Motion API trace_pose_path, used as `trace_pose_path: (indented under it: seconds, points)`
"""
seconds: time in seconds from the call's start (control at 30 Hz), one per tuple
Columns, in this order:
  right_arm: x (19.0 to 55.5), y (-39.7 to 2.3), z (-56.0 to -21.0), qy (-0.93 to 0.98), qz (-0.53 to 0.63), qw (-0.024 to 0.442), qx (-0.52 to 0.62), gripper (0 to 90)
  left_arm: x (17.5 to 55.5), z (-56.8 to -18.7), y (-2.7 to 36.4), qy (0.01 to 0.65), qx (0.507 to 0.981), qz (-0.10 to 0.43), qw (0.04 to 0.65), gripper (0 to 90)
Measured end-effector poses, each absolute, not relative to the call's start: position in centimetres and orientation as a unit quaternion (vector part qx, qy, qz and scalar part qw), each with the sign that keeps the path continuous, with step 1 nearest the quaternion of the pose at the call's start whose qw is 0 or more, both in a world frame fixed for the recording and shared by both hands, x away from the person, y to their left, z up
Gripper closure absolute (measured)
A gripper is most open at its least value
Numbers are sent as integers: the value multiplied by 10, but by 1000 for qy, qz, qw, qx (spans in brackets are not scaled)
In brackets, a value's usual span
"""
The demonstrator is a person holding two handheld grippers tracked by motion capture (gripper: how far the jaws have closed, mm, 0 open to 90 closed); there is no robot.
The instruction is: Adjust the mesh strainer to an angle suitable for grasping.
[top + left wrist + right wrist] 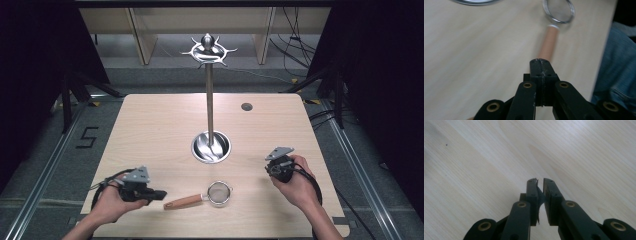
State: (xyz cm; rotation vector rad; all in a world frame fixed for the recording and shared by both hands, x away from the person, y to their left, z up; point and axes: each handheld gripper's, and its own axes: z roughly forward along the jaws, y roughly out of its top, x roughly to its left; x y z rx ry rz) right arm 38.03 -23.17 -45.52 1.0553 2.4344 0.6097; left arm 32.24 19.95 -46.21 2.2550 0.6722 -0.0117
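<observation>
My left fingers (540, 62), shut and empty, aim at the strainer (219, 193) handle, ready to open. Right fingers (540, 181) nearly shut, empty, parked over bare tabletop (150, 125), out of the way.

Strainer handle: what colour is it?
The strainer handle is a light reddish-brown wood tone, clearest in the high view.

Silver mesh strainer (219, 193) with reddish-brown wooden handle, pale wood-grain table (150, 130), black tongs (161, 194)

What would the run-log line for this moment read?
left gripper: shut, aimed at strainer handle | right gripper: slightly open, empty | strainer: flat on table
</observation>
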Motion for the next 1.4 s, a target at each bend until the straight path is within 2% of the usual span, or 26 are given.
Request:
trace_pose_path:
  seconds: [0.17, 0.33, 0.67, 0.77, 1.4]
  points:
    - [386, -232, -457, 876, 223, 204, 377, 817, 300, -470, 167, 243, 917, -35, 314, 891]
    - [388, -232, -459, 878, 223, 196, 376, 809, 297, -476, 150, 254, 927, -29, 273, 891]
    - [388, -231, -459, 877, 225, 179, 385, 806, 306, -486, 149, 298, 930, -13, 216, 892]
    - [389, -231, -460, 878, 230, 190, 374, 805, 312, -485, 152, 297, 936, -13, 189, 893]
    - [389, -231, -460, 879, 230, 185, 375, 791, 366, -483, 156, 361, 918, 15, 165, 893]
